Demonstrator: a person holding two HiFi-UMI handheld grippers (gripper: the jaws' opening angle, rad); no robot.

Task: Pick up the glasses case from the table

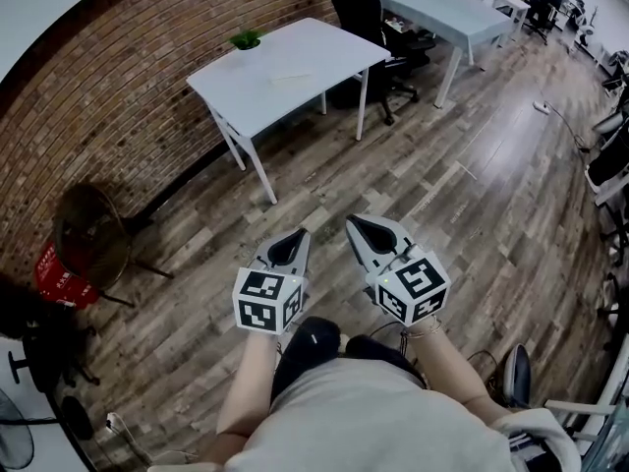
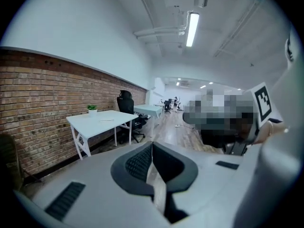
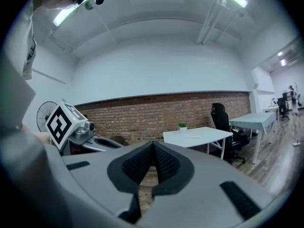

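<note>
A white table (image 1: 295,67) stands by the brick wall, well ahead of me across the wooden floor. On it lie a small green plant (image 1: 246,39) and a thin pale object (image 1: 292,77), too small to identify as the glasses case. My left gripper (image 1: 300,232) and right gripper (image 1: 352,222) are held side by side in front of my body, both shut and empty, far short of the table. The table (image 2: 102,120) sits left of centre in the left gripper view. In the right gripper view the table (image 3: 197,136) is right of the shut jaws.
A black office chair (image 1: 364,8) stands behind the white table, beside a pale blue table (image 1: 442,13). A floor fan (image 1: 88,234) and a red object (image 1: 64,278) stand at the left by the brick wall (image 1: 118,116). More chairs and stands line the right side.
</note>
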